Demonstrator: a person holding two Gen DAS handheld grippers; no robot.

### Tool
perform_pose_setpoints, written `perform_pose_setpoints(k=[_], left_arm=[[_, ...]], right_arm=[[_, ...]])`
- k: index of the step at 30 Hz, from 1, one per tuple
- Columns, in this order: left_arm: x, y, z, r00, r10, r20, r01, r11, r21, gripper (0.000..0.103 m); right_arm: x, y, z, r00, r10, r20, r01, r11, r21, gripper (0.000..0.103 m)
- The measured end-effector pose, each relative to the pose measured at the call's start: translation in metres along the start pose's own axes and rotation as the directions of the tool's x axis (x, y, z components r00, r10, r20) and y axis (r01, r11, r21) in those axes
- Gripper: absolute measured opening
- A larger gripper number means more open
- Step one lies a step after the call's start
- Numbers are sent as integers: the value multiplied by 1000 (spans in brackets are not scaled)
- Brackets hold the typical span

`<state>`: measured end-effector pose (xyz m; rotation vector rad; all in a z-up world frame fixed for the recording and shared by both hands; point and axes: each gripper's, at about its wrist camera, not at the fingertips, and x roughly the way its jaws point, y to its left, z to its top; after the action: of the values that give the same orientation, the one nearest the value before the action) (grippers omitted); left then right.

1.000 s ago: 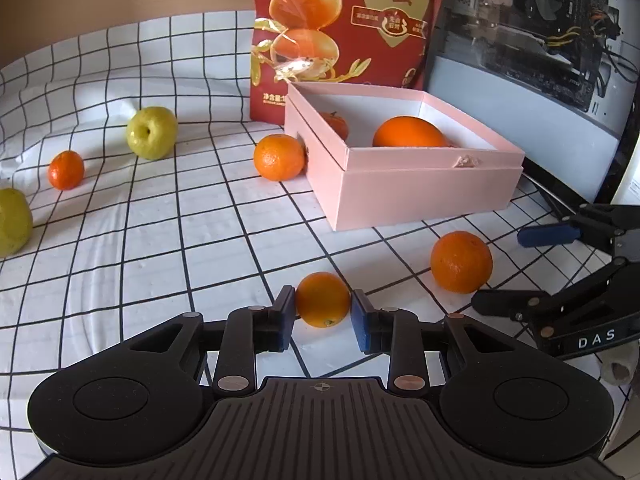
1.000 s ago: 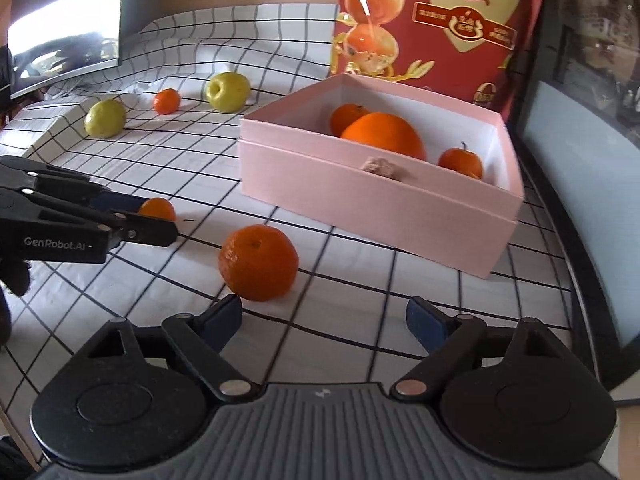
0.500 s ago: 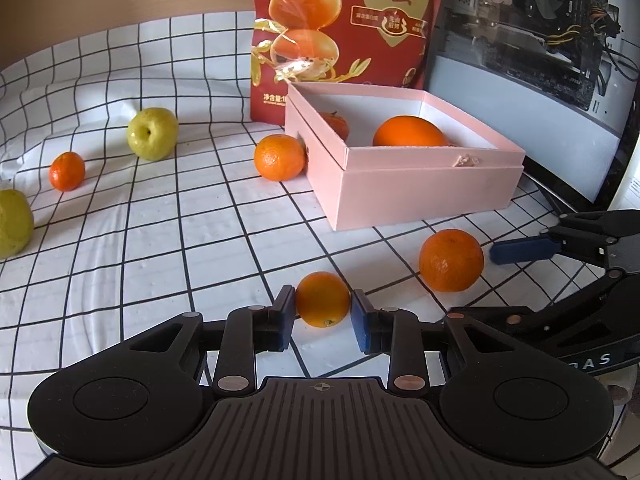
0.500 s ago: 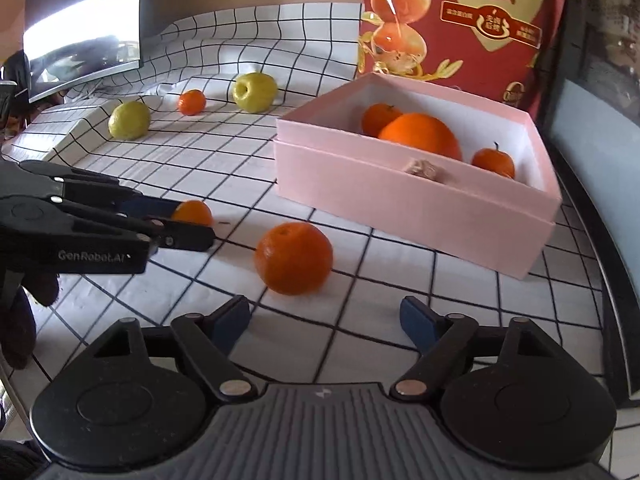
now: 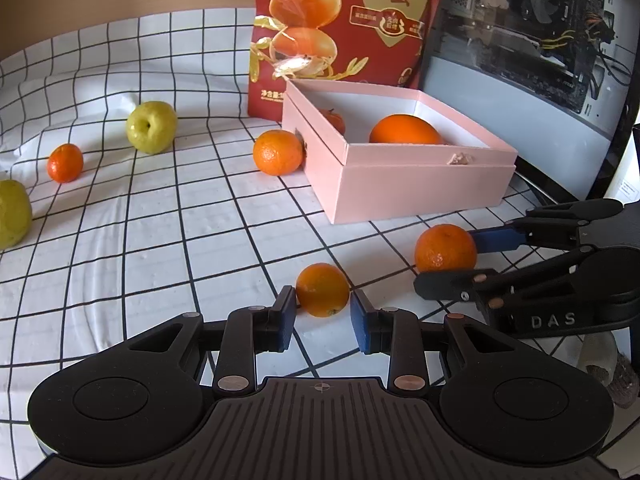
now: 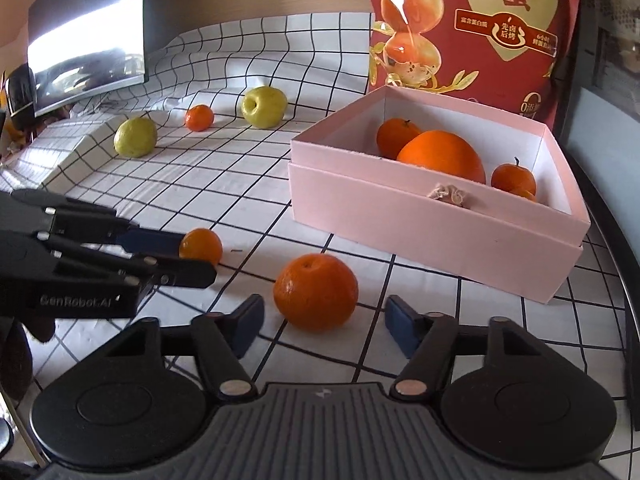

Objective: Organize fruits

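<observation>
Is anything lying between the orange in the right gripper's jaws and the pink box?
Nothing visible does. The orange sits between the closing jaws of the right gripper, pads not yet touching, and only bare checked cloth lies before the pink box.

In the left wrist view the pale green fruit (image 5: 14, 218) at the far left is cut off by the picture's edge, and only part of the red snack bag (image 5: 344, 28) is seen — its top runs out of view. Inside the pink box (image 5: 420, 192) a small orange (image 5: 334, 120) is mostly hidden by the near wall, and the big orange (image 5: 404, 130) is covered below by the rim. The bag's small print cannot be read. In the right wrist view the small mandarin (image 6: 201, 245) is partly masked by the left gripper (image 6: 188, 258) — whether the pads press on it cannot be told there.
</observation>
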<state>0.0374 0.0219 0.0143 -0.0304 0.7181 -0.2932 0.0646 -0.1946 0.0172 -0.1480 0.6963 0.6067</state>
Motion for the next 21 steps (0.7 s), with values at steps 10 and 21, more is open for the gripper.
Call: perform_pose_setpoints(k=[10,21], left_arm=[[9,1,9,1000,7,-2,-7,1000,-20,34],[22,4,19,1000,17,0,-17,999,-42,34]], right_arm=[[-5,4,0,1000,-5,6,5,999,-44,44],[-10,-1,-3,1000,-17,10,18,999,-33,44]])
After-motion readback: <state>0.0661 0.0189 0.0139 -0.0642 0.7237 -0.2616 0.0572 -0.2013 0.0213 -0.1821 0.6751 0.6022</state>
